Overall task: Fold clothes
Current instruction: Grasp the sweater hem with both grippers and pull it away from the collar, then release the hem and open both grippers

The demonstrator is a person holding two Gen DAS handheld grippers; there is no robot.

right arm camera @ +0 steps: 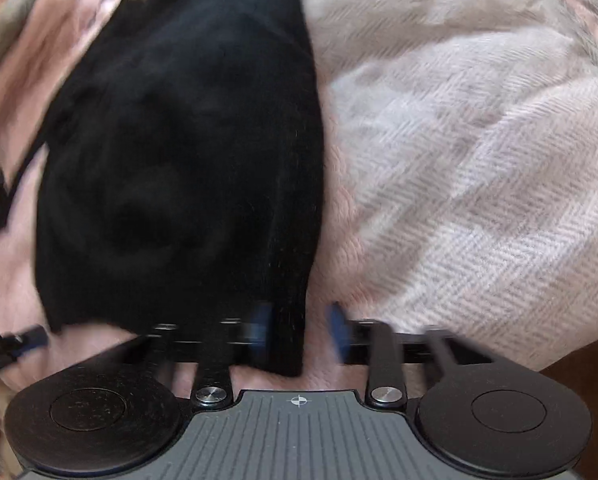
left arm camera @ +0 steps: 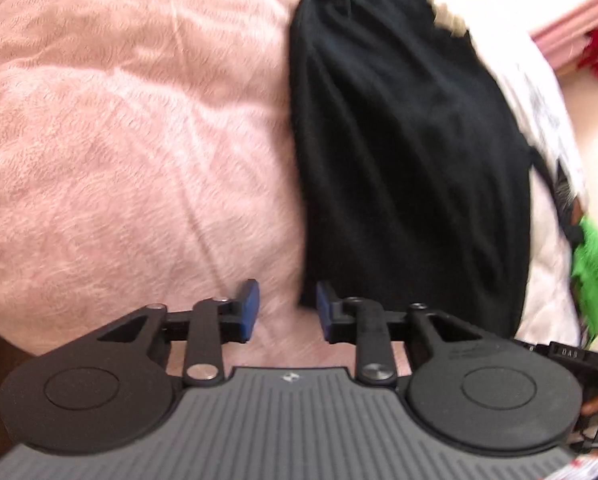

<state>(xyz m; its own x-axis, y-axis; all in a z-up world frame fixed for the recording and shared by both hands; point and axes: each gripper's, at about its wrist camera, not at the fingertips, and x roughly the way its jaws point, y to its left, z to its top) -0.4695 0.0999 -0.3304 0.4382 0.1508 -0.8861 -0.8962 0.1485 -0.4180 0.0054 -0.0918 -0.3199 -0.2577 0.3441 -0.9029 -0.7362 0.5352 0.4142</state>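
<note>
Two handheld grippers point down at a folded black fabric garment [left arm camera: 407, 152] lying flat on a pink textured blanket [left arm camera: 131, 152]. The left gripper [left arm camera: 287, 308] has its blue-padded fingers [left arm camera: 249, 308] apart over the blanket at the garment's near corner, holding nothing. The right gripper [right arm camera: 299, 332] is blurred, fingers parted astride the garment's near edge, not pressing it.

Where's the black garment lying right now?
The black garment lies spread on the pink blanket, right of centre in the left wrist view, with a green cloth beyond its far side.
</note>
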